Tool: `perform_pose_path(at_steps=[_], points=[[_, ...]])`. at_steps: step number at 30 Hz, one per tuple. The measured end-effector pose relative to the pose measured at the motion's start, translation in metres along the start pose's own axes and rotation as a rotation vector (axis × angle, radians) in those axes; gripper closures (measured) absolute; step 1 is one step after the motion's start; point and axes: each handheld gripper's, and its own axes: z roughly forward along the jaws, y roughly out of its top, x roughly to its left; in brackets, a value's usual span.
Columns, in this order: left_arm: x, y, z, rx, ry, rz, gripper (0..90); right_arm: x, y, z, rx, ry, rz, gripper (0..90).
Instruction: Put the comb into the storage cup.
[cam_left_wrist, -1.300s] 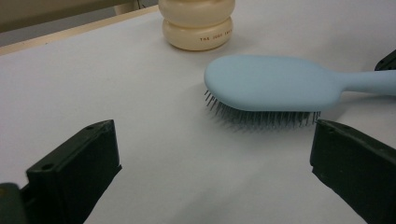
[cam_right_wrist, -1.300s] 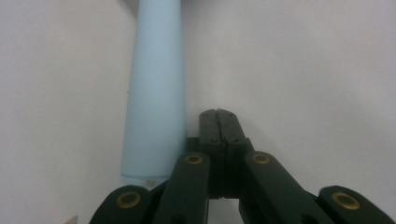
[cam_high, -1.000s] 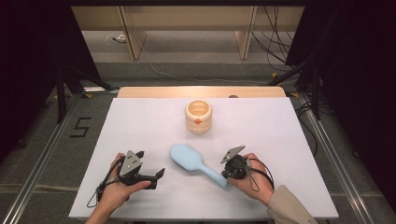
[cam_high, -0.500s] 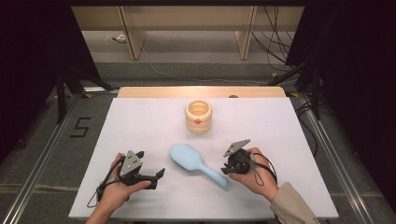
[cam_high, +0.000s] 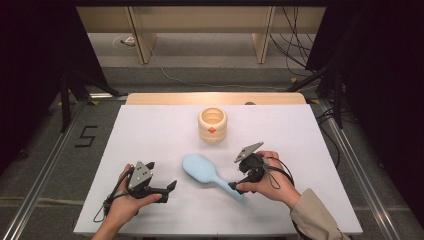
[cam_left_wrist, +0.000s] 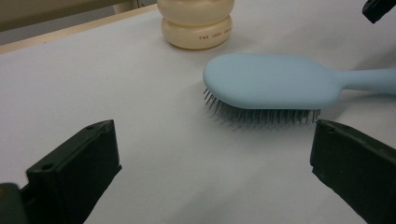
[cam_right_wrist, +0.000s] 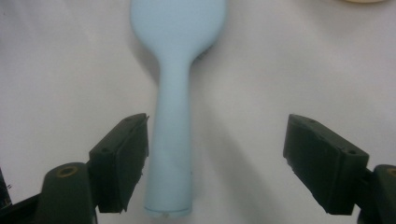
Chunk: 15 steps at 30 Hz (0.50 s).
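A light blue hairbrush (cam_high: 202, 169) lies bristles down on the white table, its handle pointing toward the near right. My right gripper (cam_high: 236, 187) hovers just above the handle's end. In the right gripper view the handle (cam_right_wrist: 173, 140) runs up between the jaws, close beside the left one and well apart from the right one. These jaws (cam_right_wrist: 215, 140) have just been opening and no pad presses on the handle. My left gripper (cam_high: 169, 188) rests open at the near left, facing the brush head (cam_left_wrist: 271, 81) with nothing between its fingers (cam_left_wrist: 212, 154).
A cream round jar (cam_high: 212, 125) with a small orange mark stands behind the brush, toward the table's middle back; it also shows as a jar (cam_left_wrist: 196, 23) in the left gripper view. A wooden strip (cam_high: 215, 98) edges the far side of the white tabletop (cam_high: 150, 135).
The right gripper has risen slightly over the brush handle and its jaws have spread apart. The brush and the left gripper have stayed where they were.
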Motion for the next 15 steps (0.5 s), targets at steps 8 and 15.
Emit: perform_pose_path(at_steps=[8, 15], points=[[0.000, 0.000, 0.000, -0.001, 0.001, -0.001, 0.9, 0.008, 0.016, 0.006, 0.062, 0.024, -0.031, 20.4], [0.000, 0.000, 0.000, -0.001, 0.000, -0.002, 0.8, 0.011, 0.027, 0.014, 0.095, 0.034, -0.044, 21.0]])
